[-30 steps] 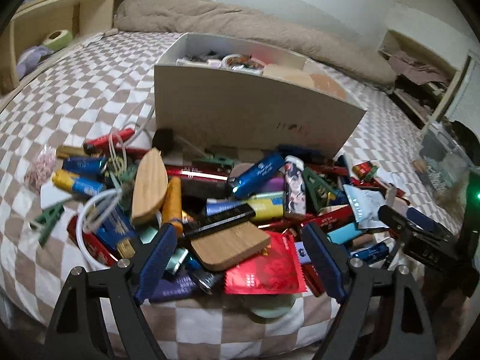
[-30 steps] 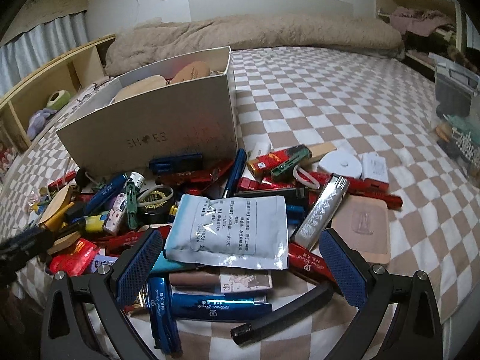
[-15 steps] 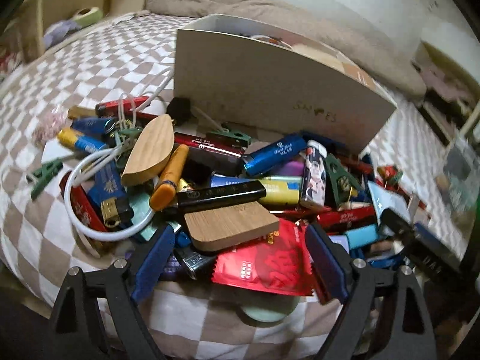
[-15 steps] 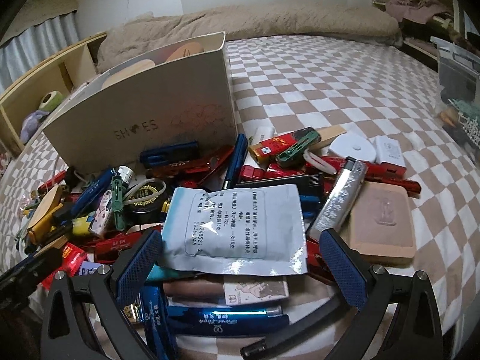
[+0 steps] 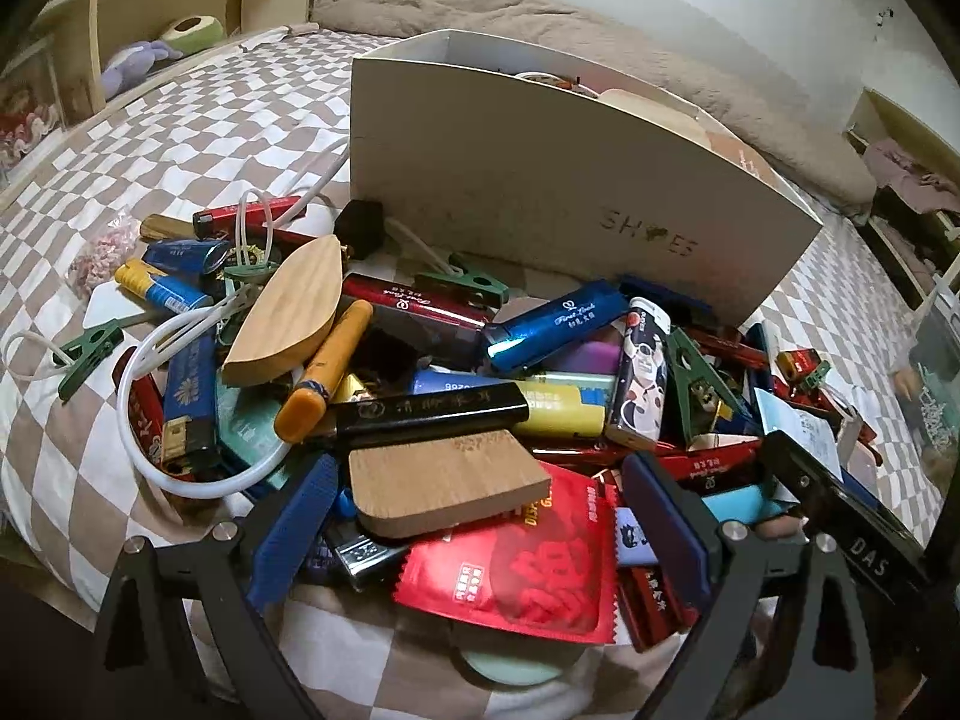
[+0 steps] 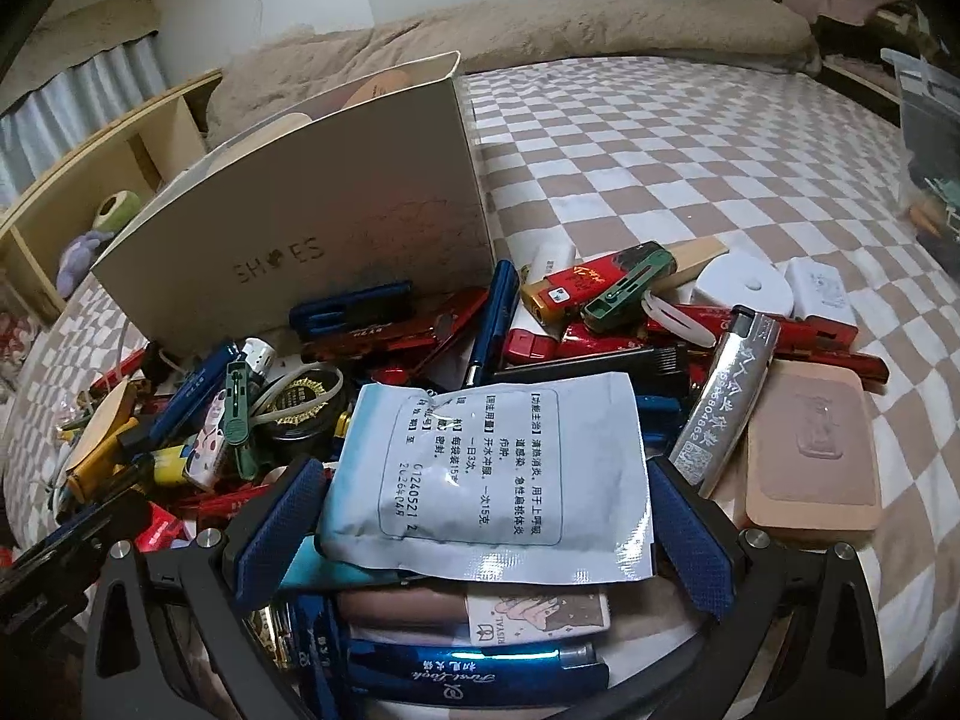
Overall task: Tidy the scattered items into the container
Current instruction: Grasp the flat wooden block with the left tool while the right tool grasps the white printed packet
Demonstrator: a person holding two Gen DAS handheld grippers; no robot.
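Observation:
A white shoe box (image 5: 540, 180) stands on the checkered bed behind a heap of lighters, clips, sachets and wooden pieces; it shows in the right wrist view (image 6: 300, 228) too. My left gripper (image 5: 474, 516) is open, its jaws on either side of a flat wooden block (image 5: 444, 489) and a red sachet (image 5: 516, 576). My right gripper (image 6: 486, 528) is open, its jaws on either side of a pale blue medicine sachet (image 6: 498, 468). A blue lighter (image 6: 468, 666) lies below it.
A wooden shelf (image 5: 120, 30) with plush toys runs along the left. A beige duvet (image 5: 540, 30) lies behind the box. A beige compact (image 6: 810, 456) and a silver lighter (image 6: 726, 396) lie to the right. A clear bin (image 6: 930, 138) stands far right.
Both grippers have moved forward and lower into the heap. The wooden block and the medicine sachet now sit between their open jaws.

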